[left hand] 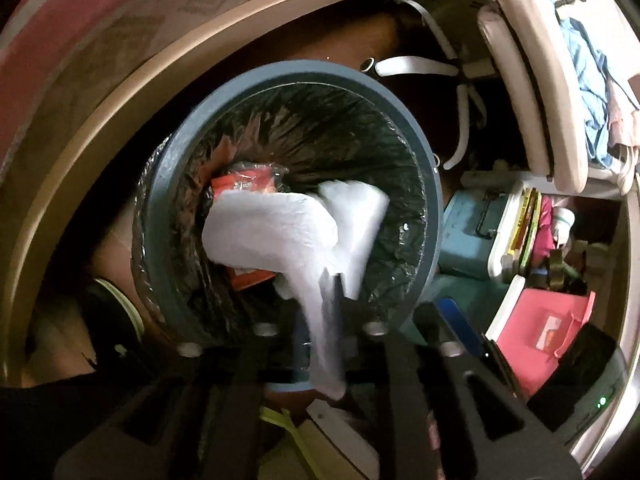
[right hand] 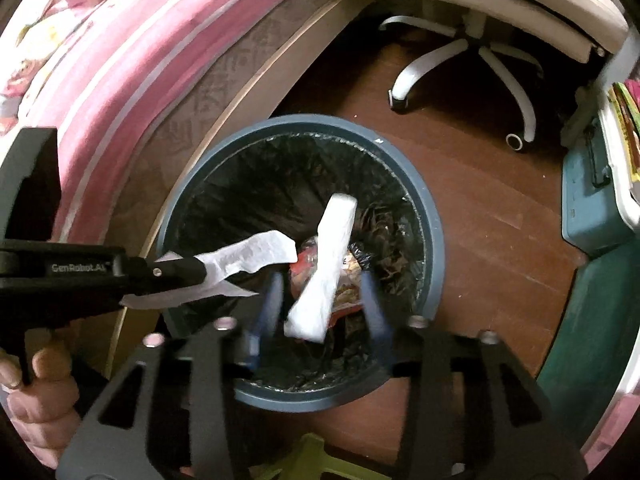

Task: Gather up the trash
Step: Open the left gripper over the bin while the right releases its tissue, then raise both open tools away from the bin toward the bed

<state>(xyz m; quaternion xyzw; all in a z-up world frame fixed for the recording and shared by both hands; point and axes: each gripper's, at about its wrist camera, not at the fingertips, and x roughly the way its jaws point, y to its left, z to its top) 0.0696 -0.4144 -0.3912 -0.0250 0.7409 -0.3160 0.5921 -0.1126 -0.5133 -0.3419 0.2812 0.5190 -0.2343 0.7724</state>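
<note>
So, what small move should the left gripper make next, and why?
Probably open the left gripper wider, right where it is. Its jaws look only slightly parted, and a white tissue clings to it above the lined bin, so once freed the tissue should drop inside.

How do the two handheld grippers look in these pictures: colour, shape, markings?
Both are black plastic. The right gripper has blue-tipped fingers on slotted arms with silver bolts. The left gripper, seen from the side, is a narrow black beak bearing white "GenRobot.AI" lettering and a small screw. No sleeve is visible.
</note>
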